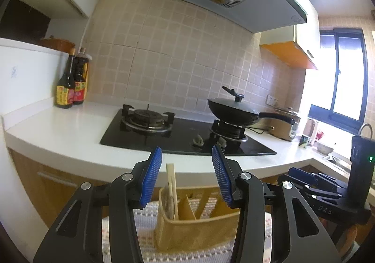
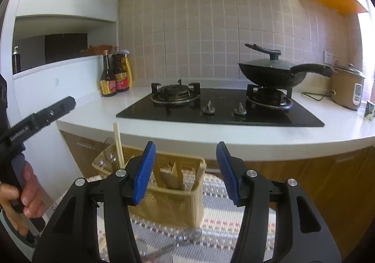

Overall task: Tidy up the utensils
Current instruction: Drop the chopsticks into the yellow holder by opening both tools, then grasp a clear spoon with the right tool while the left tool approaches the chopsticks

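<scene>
A tan woven utensil basket (image 1: 194,232) with dividers stands on a striped mat (image 1: 150,237), just below my open, empty left gripper (image 1: 186,160). Pale wooden chopsticks (image 1: 172,190) stand upright in its left compartment. In the right wrist view the same basket (image 2: 173,202) sits between and below the open, empty right gripper (image 2: 185,155), with the chopsticks (image 2: 118,143) poking up at its left end. Metal utensils (image 2: 164,249) lie on the mat (image 2: 222,223) in front of the basket, partly hidden by the gripper.
A white counter (image 2: 211,136) holds a black gas hob (image 2: 220,110), a lidded black wok (image 2: 276,71), sauce bottles (image 2: 116,75) and a rice cooker (image 2: 346,89). Wooden cabinets lie below the counter. The other gripper (image 1: 328,192) shows at right in the left wrist view.
</scene>
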Demonstrator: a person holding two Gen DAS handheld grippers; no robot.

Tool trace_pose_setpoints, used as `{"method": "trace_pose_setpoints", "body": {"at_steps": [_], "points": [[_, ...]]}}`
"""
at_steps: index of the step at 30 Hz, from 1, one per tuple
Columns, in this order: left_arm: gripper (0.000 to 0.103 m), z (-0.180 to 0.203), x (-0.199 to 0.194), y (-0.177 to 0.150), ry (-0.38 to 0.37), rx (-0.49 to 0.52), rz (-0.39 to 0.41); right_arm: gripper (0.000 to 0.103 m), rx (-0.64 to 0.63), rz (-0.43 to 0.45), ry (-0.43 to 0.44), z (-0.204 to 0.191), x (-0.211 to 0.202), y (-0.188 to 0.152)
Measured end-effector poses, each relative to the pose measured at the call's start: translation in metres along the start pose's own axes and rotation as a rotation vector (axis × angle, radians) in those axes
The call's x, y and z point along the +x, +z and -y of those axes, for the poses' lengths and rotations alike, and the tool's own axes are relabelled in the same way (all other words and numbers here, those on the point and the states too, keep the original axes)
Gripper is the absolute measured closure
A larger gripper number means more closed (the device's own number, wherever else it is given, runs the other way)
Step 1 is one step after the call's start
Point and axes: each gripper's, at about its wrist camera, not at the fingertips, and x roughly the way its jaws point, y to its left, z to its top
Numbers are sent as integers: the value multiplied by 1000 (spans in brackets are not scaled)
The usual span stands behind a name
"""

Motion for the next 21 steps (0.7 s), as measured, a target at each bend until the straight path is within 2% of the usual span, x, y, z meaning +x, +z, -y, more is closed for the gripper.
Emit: {"method": "trace_pose_setpoints", "body": {"at_steps": [3,8,10,15,21], "points": [[58,2,-10,-2,-4,5,-50,53,21,-104,-34,-1,-4,-8],[56,-1,-9,-19,-95,-50,-228,53,91,-297,-56,1,-2,-36],[56,0,-7,-29,-103,-45,-269,53,118,-380,-84,2,3,-51],[56,3,-4,-57,-99,-18,-377,53,202,-517,-77,14,15,-77],[59,-2,2,-86,-76,0,-496,53,270,-627,-34,16,39,-95]]}}
